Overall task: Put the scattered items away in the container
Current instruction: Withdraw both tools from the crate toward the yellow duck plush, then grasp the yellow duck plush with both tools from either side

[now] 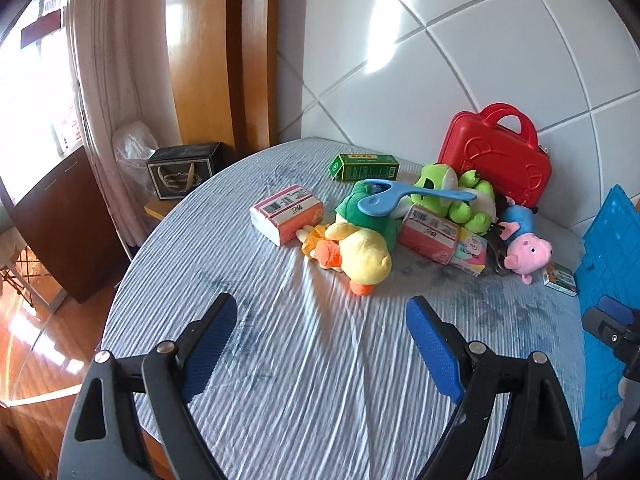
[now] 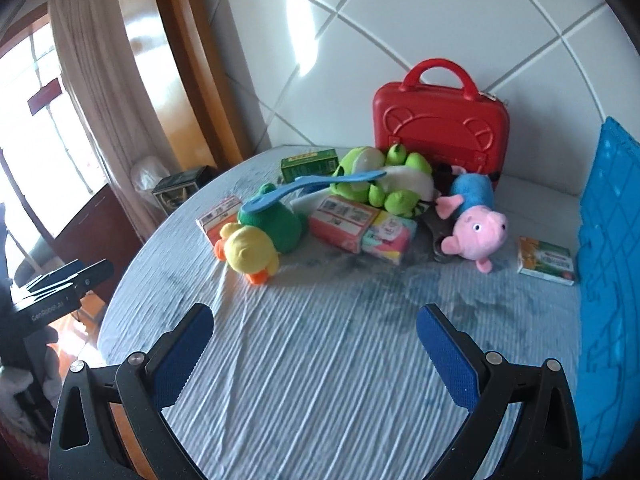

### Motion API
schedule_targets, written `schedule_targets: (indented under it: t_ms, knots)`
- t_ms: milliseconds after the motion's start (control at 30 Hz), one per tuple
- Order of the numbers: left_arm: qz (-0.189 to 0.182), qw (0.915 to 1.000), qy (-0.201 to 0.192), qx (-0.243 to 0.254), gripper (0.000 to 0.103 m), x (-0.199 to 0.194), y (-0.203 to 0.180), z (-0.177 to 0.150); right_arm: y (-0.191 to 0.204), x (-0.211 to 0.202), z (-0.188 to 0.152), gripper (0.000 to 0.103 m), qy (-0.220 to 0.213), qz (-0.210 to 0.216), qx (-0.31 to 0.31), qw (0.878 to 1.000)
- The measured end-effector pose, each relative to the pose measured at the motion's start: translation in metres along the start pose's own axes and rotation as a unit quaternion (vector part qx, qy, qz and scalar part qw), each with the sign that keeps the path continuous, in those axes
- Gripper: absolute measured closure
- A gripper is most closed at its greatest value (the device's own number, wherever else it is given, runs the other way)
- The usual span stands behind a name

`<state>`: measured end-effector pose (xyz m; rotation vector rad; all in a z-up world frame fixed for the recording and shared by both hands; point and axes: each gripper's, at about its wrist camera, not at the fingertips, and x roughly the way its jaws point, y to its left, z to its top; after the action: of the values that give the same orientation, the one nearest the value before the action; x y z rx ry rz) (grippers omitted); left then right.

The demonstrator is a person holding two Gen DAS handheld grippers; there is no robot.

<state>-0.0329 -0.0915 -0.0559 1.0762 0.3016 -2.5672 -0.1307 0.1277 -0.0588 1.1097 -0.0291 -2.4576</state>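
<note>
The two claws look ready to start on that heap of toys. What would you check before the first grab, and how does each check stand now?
1. Left claw open and empty: ok.
2. Right claw open and empty: ok.
3. Bare cloth between the claws and the yellow duck, the nearest toy: ok.
4. Blue container within view at the right: ok; whether it is open to receive things: cannot tell.
5. Blue spoon lies loose across the green plush toys, may slide if they shift: not ok.
6. Red case standing steady against the wall: cannot tell.
</note>
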Motion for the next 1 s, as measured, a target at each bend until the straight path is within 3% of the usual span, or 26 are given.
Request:
schedule_targets:
  t_ms: [100,267,533,633,767,867,933,1000]
  knots:
    - [0.005,0.9997,0.020,-0.010,0.016,0.016,0.009,0.005,0.001,0.025,0.001,0.000,0.020,-0.001,0.000,1.000]
    - [-0.021,0.9993,0.029,0.013,0.016,0.053,0.011,0.030,-0.007,0.054,0.006,0.000,0.036,-0.012,0.043,0.998]
    - [-0.067,0.9926,0.082,0.060,0.016,0.168,-0.023,0.067,0.006,0.095,0.026,0.000,0.045,-0.060,0.068,0.995]
    - [-0.044,0.9934,0.090,0.056,0.016,0.211,-0.027,0.073,0.006,0.115,0.028,0.000,0.057,-0.067,0.088,0.992]
    - [0.003,0.9957,0.091,-0.018,0.016,0.250,-0.009,0.076,0.000,0.125,0.021,0.000,0.068,-0.068,0.098,0.991]
    - [0.006,0.9933,0.114,-0.019,0.016,0.267,-0.014,0.070,-0.016,0.129,0.015,0.000,0.081,-0.073,0.103,0.989]
    - [-0.023,0.9916,0.127,0.012,0.016,0.270,-0.031,0.065,-0.029,0.129,0.014,0.000,0.086,-0.075,0.109,0.987]
    - [-0.096,0.9855,0.134,0.040,0.016,0.263,-0.056,0.058,-0.040,0.128,0.017,0.000,0.083,-0.076,0.114,0.987]
